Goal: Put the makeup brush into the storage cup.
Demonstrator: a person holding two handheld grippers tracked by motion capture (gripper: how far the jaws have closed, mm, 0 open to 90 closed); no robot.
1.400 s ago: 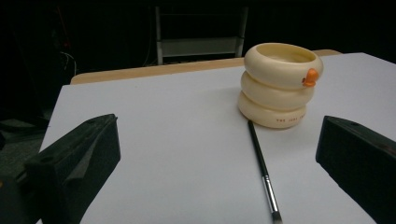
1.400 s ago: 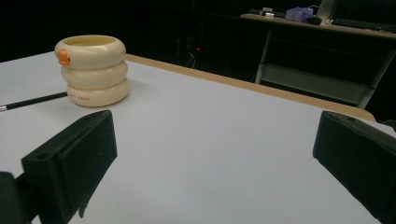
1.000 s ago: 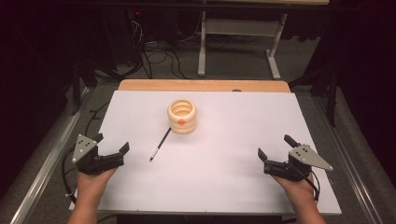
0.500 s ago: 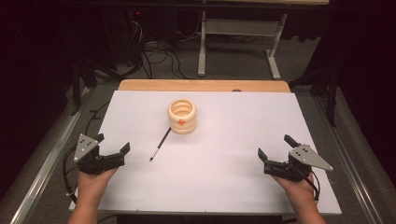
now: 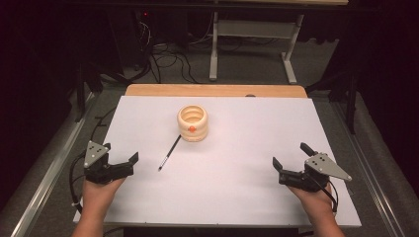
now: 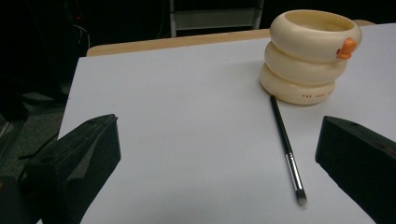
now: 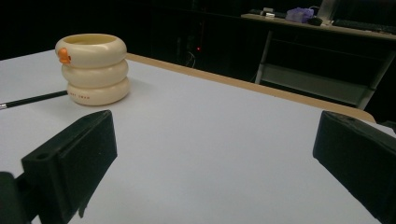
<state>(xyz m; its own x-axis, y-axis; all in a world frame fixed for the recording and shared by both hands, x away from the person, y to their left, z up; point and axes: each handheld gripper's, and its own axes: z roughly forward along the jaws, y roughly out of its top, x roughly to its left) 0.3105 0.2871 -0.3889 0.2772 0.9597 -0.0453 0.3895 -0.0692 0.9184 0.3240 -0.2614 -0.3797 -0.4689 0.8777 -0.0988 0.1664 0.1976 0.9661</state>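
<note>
— Where's the brush (image 5: pixel 168 153) from where you stand?

— Lying flat on the white sheet (image 5: pixel 237 197) that covers the bench (image 5: pixel 215 90), a bit left of the middle. It's slanted: the black handle end runs up to the foot of the cream holder (image 5: pixel 192 123) and looks to be touching it or just beside it, and the bristle tip points down toward the person's side.

— And the holder?

— Upright, toward the far half of the sheet. It looks like three stacked rings, open at the top, with a small orange knob on the side facing the person. In the left gripper view there's a line of tiny red lettering on the bottom ring, too small to read.

— What about the left gripper (image 5: pixel 120 167)?

— Low at the near left corner of the sheet, held in the person's left hand (image 5: pixel 98 193). Its jaws are spread wide with nothing between them. It's near the brush tip but apart from it; in the left gripper view the brush lies between the two jaws, farther out on the sheet.

— The right gripper (image 5: pixel 289 165)?

— Near right side, well apart from both brush and holder, in the right hand (image 5: pixel 316 200). Jaws wide apart as well, holding nothing, only bare sheet in front of them. Neither gripper touches anything but the person's hands.
</note>
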